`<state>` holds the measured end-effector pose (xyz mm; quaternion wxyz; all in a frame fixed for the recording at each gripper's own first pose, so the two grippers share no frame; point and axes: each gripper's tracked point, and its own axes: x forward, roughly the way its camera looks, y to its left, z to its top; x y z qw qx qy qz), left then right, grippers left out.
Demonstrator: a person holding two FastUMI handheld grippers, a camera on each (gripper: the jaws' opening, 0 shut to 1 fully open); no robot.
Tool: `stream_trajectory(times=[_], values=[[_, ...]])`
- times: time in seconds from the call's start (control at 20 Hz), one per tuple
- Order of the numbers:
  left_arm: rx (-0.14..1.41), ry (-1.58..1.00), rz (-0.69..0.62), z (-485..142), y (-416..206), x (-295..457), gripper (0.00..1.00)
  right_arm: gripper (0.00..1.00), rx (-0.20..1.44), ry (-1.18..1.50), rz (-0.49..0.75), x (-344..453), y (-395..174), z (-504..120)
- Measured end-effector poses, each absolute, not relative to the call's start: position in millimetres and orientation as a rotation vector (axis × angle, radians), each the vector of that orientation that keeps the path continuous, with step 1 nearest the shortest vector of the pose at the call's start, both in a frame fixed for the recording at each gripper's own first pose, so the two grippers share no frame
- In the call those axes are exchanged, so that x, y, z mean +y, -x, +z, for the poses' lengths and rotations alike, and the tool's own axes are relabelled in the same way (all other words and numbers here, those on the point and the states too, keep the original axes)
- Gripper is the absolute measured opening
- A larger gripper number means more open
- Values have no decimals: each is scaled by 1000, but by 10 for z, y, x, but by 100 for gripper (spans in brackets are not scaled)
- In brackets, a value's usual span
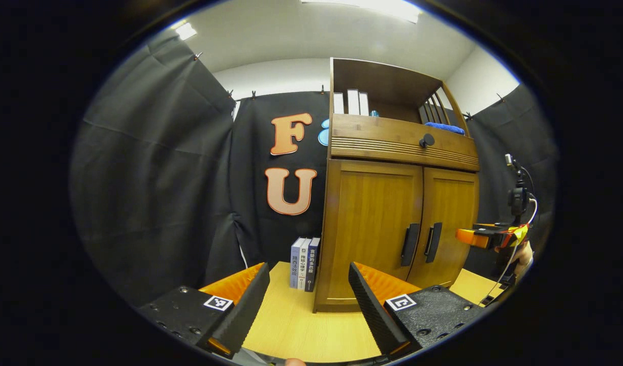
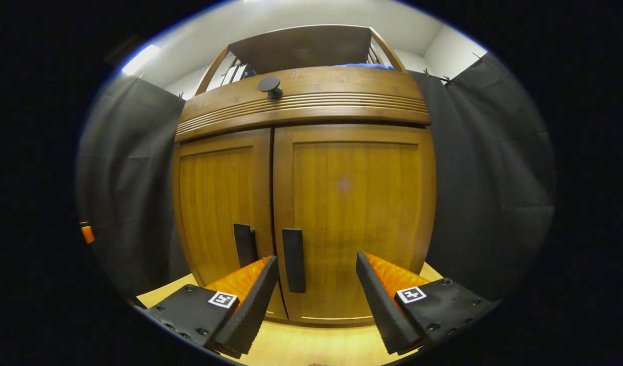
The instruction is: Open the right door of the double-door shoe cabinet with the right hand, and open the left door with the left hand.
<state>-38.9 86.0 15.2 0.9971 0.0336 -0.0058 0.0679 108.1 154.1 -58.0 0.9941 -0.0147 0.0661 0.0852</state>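
Brown wooden double-door shoe cabinet (image 2: 342,203) standing shut, upright dark right handle (image 2: 293,260) at twelve o'clock between gaping right gripper (image 2: 311,300), left gripper (image 1: 306,305) spreading wide, three upright books (image 1: 305,263) with unreadable spine lettering.

Three upright books (image 1: 305,263) on the wooden table (image 1: 296,325), blue cloth (image 1: 445,127) (top shelf), black curtain (image 1: 159,168)

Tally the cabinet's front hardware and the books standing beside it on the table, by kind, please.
Cabinet doors: 2 (left door, right door)
Door handles: 2 (left handle, right handle)
Drawer knob: 1
Books beside the cabinet: 3
Total: 8
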Motion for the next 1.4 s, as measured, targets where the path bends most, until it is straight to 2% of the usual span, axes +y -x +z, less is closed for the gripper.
stream_trajectory(times=[0.05, 0.1, 0.2, 0.25, 0.3, 0.35, 0.4, 0.55, 0.6, 0.65, 0.7, 0.75, 0.8, 0.9, 1.05, 1.1, 1.15, 1.2, 1.25, 1.3, 1.4], values=[[-17, -72, 139, 154, 392, 879, 92, 90, 138, 31, 169, 1591, -1149, -620], [-20, -76, 144, 153, 399, 893, 92, 99, 144, 36, 165, 1614, -1201, -672], [-22, -80, 150, 144, 414, 921, 92, 99, 161, 45, 168, 1722, -1328, -741], [-21, -80, 151, 135, 425, 934, 94, 90, 171, 48, 167, 1753, -1398, -780], [-21, -80, 151, 135, 429, 938, 94, 91, 180, 49, 165, 1768, -1423, -832], [-21, -79, 153, 130, 437, 952, 92, 99, 189, 46, 165, 1785, -1473, -865], [-22, -80, 154, 127, 436, 966, 94, 91, 197, 44, 165, 1815, -1505, -920], [-21, -81, 160, 101, 459, 1000, 94, 80, 210, 40, 153, 1858, -1636, -971], [-19, -81, 163, 90, 463, 1010, 94, 79, 213, 43, 146, 1859, -1671, -1003], [-17, -79, 164, 77, 459, 1019, 94, 83, 214, 44, 138, 1855, -1706, -1028], [-16, -76, 163, 71, 456, 1020, 92, 75, 212, 41, 138, 1864, -1735, -1035], [-14, -73, 162, 55, 469, 1013, 92, 75, 210, 33, 134, 1864, -1767, -1045], [-14, -72, 162, 55, 460, 1016, 92, 69, 214, 28, 133, 1867, -1789, -1064], [-14, -74, 164, 58, 469, 1038, 94, 75, 224, 20, 134, 1874, -1806, -1097], [-17, -76, 173, 61, 491, 1064, 92, 49, 234, 12, 131, 1885, -1836, -1150], [-18, -75, 174, 52, 509, 1059, 94, 39, 239, 17, 125, 1873, -1851, -1174], [-19, -72, 175, 51, 515, 1056, 94, 36, 228, 15, 124, 1870, -1817, -1137], [-18, -70, 175, 49, 509, 1065, 94, 41, 227, 19, 126, 1874, -1846, -1160], [-17, -69, 175, 50, 513, 1059, 92, 35, 224, 17, 131, 1870, -1832, -1149], [-17, -69, 176, 51, 518, 1063, 94, 39, 228, 10, 137, 1866, -1821, -1157], [-19, -70, 174, 60, 527, 1040, 94, 33, 231, 6, 148, 1855, -1783, -1162]])
